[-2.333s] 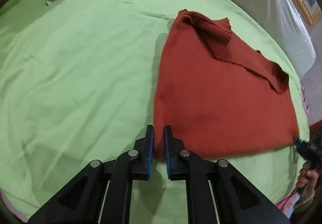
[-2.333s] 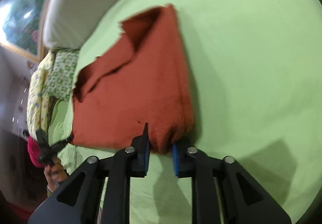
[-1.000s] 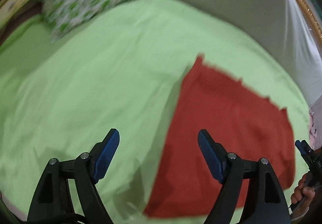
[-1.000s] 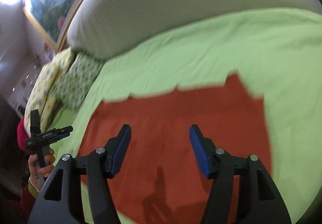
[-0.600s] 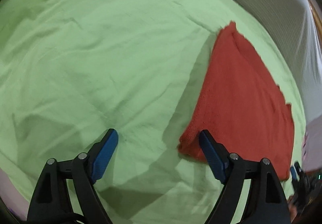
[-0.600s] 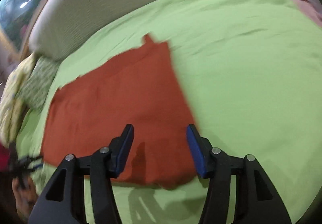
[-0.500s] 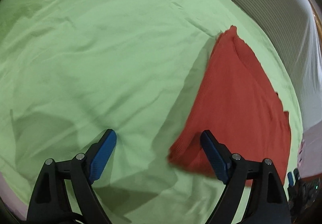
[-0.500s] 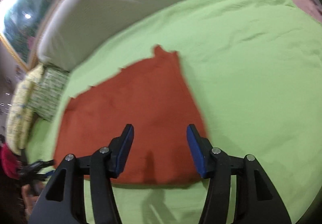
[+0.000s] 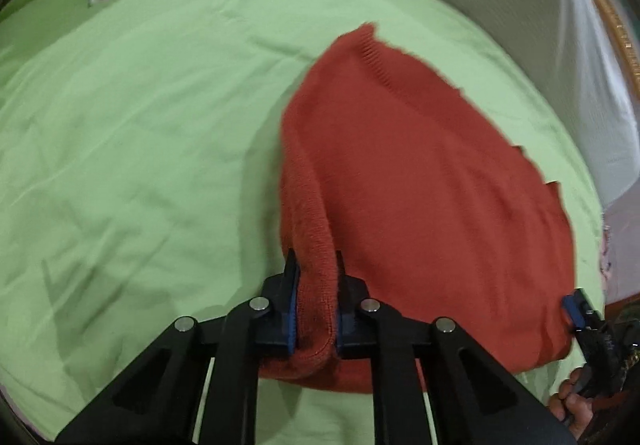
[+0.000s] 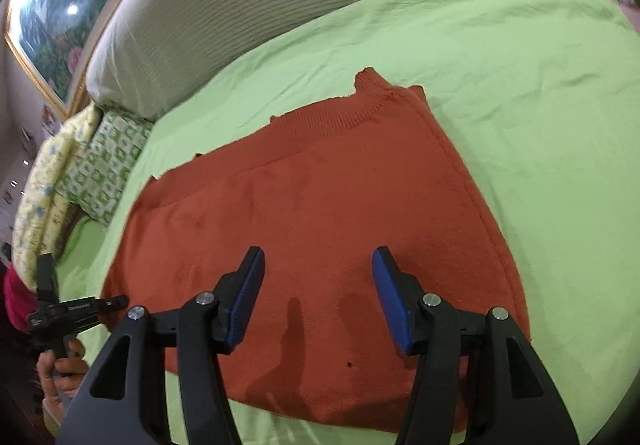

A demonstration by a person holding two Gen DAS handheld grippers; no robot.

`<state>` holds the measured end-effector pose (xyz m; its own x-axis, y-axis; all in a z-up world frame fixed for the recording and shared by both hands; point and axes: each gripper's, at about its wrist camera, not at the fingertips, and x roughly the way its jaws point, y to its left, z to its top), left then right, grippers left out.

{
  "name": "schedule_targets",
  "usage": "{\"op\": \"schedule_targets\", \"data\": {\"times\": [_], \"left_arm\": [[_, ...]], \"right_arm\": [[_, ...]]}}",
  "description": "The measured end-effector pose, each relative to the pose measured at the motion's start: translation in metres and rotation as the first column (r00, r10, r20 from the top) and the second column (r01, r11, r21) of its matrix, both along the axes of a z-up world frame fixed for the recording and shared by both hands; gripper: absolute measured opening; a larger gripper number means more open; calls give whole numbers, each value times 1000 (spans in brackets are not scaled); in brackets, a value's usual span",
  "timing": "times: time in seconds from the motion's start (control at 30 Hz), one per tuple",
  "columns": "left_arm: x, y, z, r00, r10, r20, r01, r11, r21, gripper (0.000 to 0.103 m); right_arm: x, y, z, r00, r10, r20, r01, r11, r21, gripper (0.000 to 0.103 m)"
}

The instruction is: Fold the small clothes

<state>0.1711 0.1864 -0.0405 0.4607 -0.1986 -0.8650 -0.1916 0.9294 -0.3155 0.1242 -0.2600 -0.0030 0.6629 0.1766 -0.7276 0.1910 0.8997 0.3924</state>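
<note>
Left wrist: left claw (image 9: pixel 314 299) just closed, clamped on red sweater (image 9: pixel 432 181) edge; right claw (image 10: pixel 318 299) apart.

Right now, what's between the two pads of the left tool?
A bunched fold at the edge of the red sweater sits pinched in the left tool, whose jaws have just closed; the left wrist view shows it.
</note>
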Motion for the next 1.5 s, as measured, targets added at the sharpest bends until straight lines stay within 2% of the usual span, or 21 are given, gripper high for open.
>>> {"op": "schedule_targets", "data": {"times": [0.07,0.13,0.17,0.27,0.4,0.53,0.63,0.73,0.8,0.87,0.93,0.97,1.03,1.13,1.17,1.2,1.27,1.3,1.37,1.47,1.5], "left_arm": [[-6,-5,13,999,-10,46,11,1000,-26,10],[-5,-14,28,994,-40,98,45,998,-49,10],[-3,-25,43,989,-70,132,78,996,-52,10],[-4,-57,71,968,-162,192,174,984,-42,9],[14,-128,94,922,-303,241,319,947,-29,9],[13,-219,118,835,-467,291,495,869,-25,7],[7,-287,111,740,-606,294,645,762,-52,5],[8,-324,68,719,-675,168,687,727,-21,9],[7,-317,43,730,-679,74,683,727,-62,10],[-1,-296,39,740,-669,68,672,732,-109,15],[-16,-271,49,745,-659,100,667,732,-139,38],[-22,-260,55,750,-651,120,662,737,-139,44],[-32,-232,70,772,-613,166,633,767,-111,64],[-32,-203,78,830,-531,172,545,837,-45,68],[-29,-192,75,848,-505,163,515,857,-26,69],[-23,-182,70,867,-478,141,483,875,-7,71],[-12,-165,57,897,-432,93,434,901,4,71],[-8,-158,49,909,-410,71,411,912,-2,71],[2,-146,37,929,-368,37,369,929,-30,71],[15,-142,19,940,-341,17,341,934,-104,72],[16,-140,15,939,-342,12,342,933,-113,74]], "right_arm": [[-1,-2,-4,1000,9,0,-9,1000,5,53],[5,-2,-22,996,15,-83,-19,999,-40,36],[3,-5,-25,997,16,-69,-20,999,-47,31],[-1,-20,-27,998,1,-60,1,999,34,20],[-4,-35,-32,998,-24,-59,31,992,125,6],[-12,-61,-42,997,-71,-25,75,942,327,0],[-22,-84,-55,990,-137,10,112,845,523,0],[-33,-100,-63,982,-190,25,128,751,648,1],[-37,-106,-66,976,-214,30,132,700,702,3],[-39,-108,-68,976,-216,20,135,673,727,3],[-37,-106,-67,980,-200,10,131,678,723,3],[-36,-104,-66,981,-194,-2,138,688,713,4],[-31,-96,-59,986,-165,-27,142,741,656,4],[-20,-80,-40,995,-95,-32,98,850,517,9],[-16,-74,-36,997,-72,-37,80,881,467,21],[-10,-66,-28,999,-34,-31,44,911,411,44],[5,-51,-15,999,32,-14,-25,945,326,80],[12,-45,-11,998,56,-16,-49,959,279,85],[36,-25,-4,989,117,-86,-108,988,109,85],[58,-11,-10,973,188,-135,-185,982,32,84],[64,-7,-14,967,202,-155,-204,979,8,77]]}}
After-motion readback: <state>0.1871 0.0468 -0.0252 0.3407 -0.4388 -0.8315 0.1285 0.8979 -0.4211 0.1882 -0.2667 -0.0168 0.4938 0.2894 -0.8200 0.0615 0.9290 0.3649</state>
